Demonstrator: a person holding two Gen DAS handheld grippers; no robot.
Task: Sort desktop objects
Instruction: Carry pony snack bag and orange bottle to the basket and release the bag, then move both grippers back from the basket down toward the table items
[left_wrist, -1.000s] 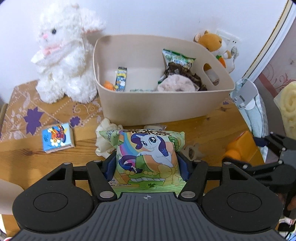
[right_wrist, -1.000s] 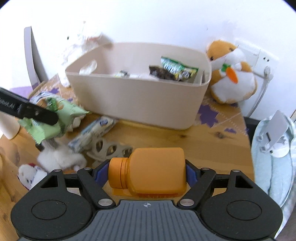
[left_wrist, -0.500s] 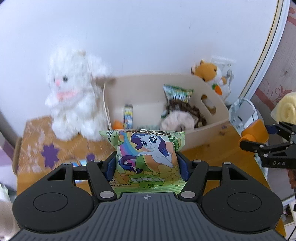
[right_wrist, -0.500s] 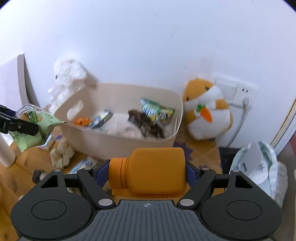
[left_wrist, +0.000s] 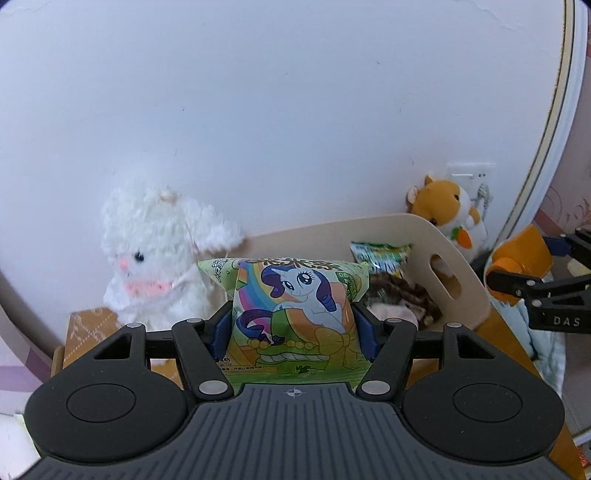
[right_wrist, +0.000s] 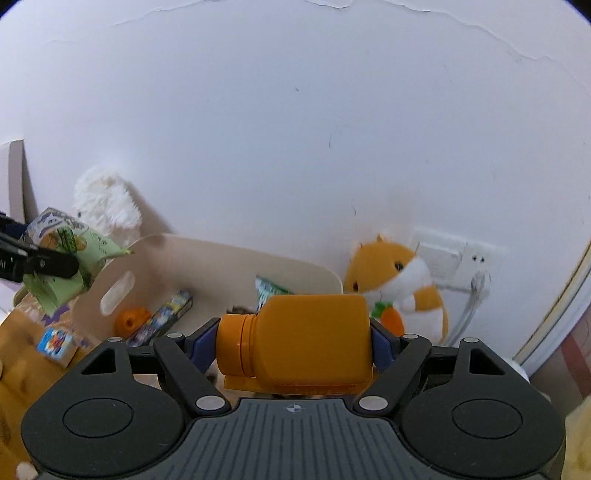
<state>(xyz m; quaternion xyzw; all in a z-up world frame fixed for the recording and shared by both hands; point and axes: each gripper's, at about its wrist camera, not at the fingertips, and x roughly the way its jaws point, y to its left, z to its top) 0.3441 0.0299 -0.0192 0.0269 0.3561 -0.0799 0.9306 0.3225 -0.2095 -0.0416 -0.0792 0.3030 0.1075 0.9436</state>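
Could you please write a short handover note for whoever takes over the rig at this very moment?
Left gripper: shut on the pony snack bag, held up in front of the beige bin.
Right gripper: shut on the orange bottle, lying sideways between the fingers, cap to the left, also raised near the bin.
In the bin so far: a green snack packet, a dark brown item, a small orange ball and a slim candy packet.
Left: drop both held items into the bin, then fetch the small blue packet on the table outside the bin.
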